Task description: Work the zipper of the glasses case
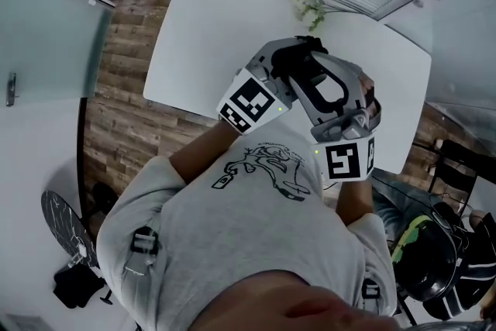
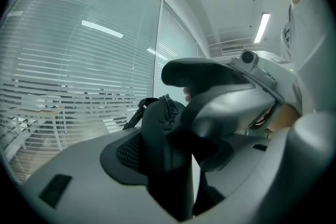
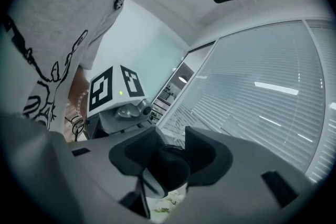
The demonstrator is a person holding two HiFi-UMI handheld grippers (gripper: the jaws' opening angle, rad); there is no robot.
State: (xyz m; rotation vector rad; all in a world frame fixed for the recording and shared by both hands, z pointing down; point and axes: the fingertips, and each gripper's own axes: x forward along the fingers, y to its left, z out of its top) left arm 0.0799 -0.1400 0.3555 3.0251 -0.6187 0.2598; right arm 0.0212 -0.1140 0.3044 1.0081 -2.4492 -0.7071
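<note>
In the left gripper view the black glasses case [image 2: 157, 131] stands between the jaws of my left gripper [image 2: 170, 165], which is shut on it. Its zipper pull [image 2: 167, 104] sticks up at the top and a black strap [image 2: 132, 114] hangs off to the left. In the right gripper view my right gripper [image 3: 167, 157] has its jaws apart, with the rounded end of the case [image 3: 165, 171] between them. In the head view both grippers, the left gripper [image 1: 291, 62] and the right gripper [image 1: 329, 81], meet over the white table [image 1: 209, 35], and only a bit of the case [image 1: 308, 45] shows.
A small green sprig [image 1: 308, 5] lies on the table's far side. The table stands on a wood floor, with a glass partition on the left and window blinds behind. A dark chair with a bag [image 1: 434, 260] stands at the lower right.
</note>
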